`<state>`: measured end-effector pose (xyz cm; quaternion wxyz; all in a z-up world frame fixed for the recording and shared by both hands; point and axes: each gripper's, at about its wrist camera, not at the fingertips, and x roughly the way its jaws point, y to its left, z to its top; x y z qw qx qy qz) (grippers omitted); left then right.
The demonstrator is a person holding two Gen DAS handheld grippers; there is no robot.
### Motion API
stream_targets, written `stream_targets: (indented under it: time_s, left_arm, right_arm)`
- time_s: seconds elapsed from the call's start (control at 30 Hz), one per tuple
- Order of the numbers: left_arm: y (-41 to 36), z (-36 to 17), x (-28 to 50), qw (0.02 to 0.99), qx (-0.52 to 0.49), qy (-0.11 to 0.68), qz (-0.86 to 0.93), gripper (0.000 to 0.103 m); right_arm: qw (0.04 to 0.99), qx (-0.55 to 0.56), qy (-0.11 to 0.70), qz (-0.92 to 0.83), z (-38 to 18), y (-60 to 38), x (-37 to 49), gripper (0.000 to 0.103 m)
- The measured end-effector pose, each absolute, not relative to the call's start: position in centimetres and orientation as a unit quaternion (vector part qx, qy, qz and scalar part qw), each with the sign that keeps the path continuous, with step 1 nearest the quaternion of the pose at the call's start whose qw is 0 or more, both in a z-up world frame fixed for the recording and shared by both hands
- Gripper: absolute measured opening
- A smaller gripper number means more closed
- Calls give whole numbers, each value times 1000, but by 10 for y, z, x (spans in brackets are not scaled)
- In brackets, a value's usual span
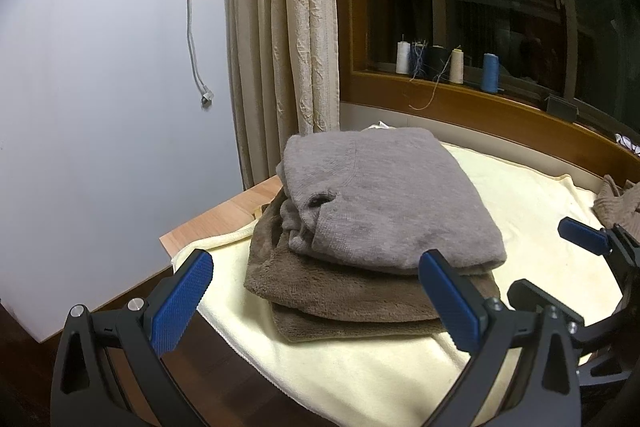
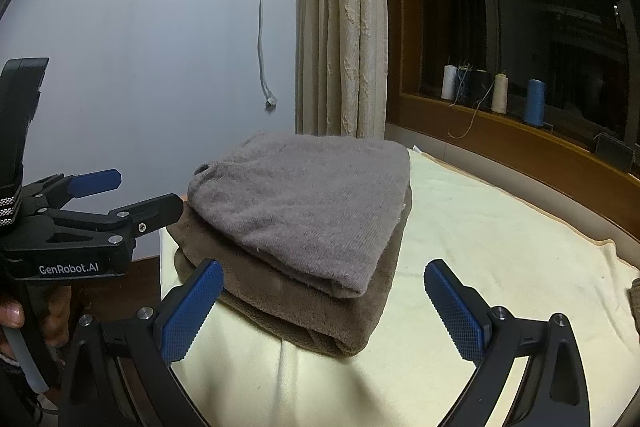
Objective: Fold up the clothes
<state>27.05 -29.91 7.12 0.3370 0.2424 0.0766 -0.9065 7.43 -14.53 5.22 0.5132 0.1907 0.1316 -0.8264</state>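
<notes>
1. Left wrist view: the left gripper (image 1: 316,301) hangs over the near edge of the cream cloth (image 1: 532,211). Its blue pads stand wide apart and hold nothing.
2. Left wrist view: the grey sweater (image 1: 384,203) lies folded on top of the folded brown fleece (image 1: 344,295). The stack sits on the left part of the cream cloth, just beyond the pads.
3. Left wrist view: the sweater's long axis runs from far left to near right. Its bunched open end, with a small dark opening, faces left; a smooth fold faces near right.
4. Left wrist view: the right gripper (image 1: 548,255) enters at the right edge, fingers spread and empty. A tan garment (image 1: 616,203) lies crumpled at the far right of the cloth.
5. Left wrist view: thread cones (image 1: 448,65) stand on the window sill (image 1: 460,99) behind; a curtain (image 1: 280,39) hangs left of the window.
6. Right wrist view: the right gripper (image 2: 324,309) is poised at the near side of the stack, pads well apart, gripping nothing.
7. Right wrist view: the grey sweater (image 2: 304,203) rests on the brown fleece (image 2: 304,307). Its long axis runs from far left toward near right, with a folded corner pointing at the camera.
8. Right wrist view: the left gripper (image 2: 132,195) sits at the left, fingers separated and empty, near the stack's left end. Whether it touches the fleece cannot be determined.
</notes>
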Motion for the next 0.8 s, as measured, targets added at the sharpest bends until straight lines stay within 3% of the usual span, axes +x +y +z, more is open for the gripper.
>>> stream_targets:
  time_s: [0.8]
  left_arm:
    - [-303, 77, 274, 344, 238, 80, -905, 103]
  right_arm:
    - [519, 159, 145, -827, 70, -153, 87, 102]
